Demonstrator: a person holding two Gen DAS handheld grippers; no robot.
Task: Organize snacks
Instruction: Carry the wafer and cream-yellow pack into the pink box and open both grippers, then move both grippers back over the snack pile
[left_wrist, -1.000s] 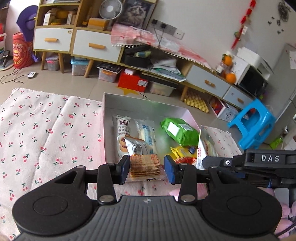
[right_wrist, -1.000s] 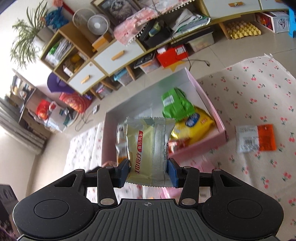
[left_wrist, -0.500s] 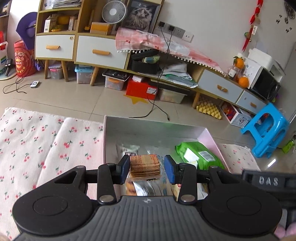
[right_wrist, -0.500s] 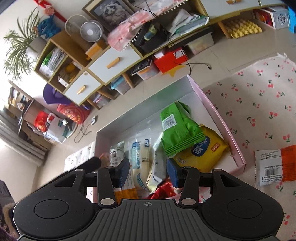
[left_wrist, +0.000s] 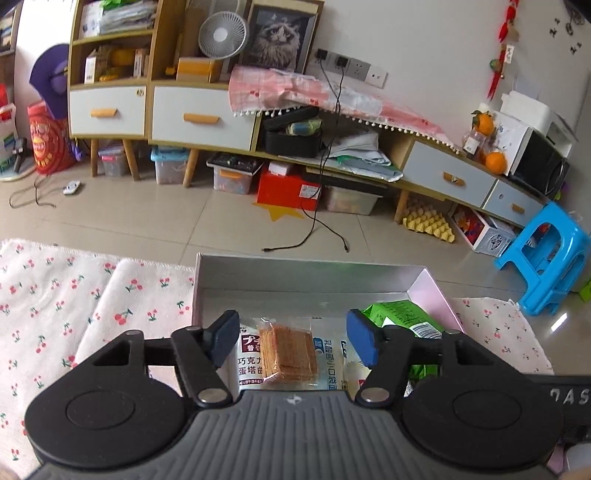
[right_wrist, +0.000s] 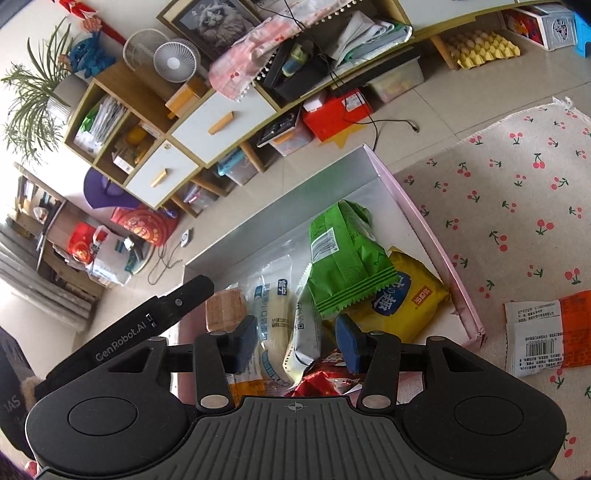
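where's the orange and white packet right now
In the right wrist view the orange and white packet lies on the cherry-print cloth, outside the box, just right of its near corner.

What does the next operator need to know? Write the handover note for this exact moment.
Left gripper: open, empty, over the pink-walled cardboard box.
Right gripper: open, empty, over the box's near end.
In the box: clear-wrapped brown cracker stack, green foil snack bag, yellow snack bag, white-and-blue long packets, pale yellowish packet, red wrapper at the near edge.
Done: those snacks are boxed.
Left: the white-and-orange flat packet lies on the cherry-print cloth, outside the box to the right; it likely goes in next, probably with the right gripper.
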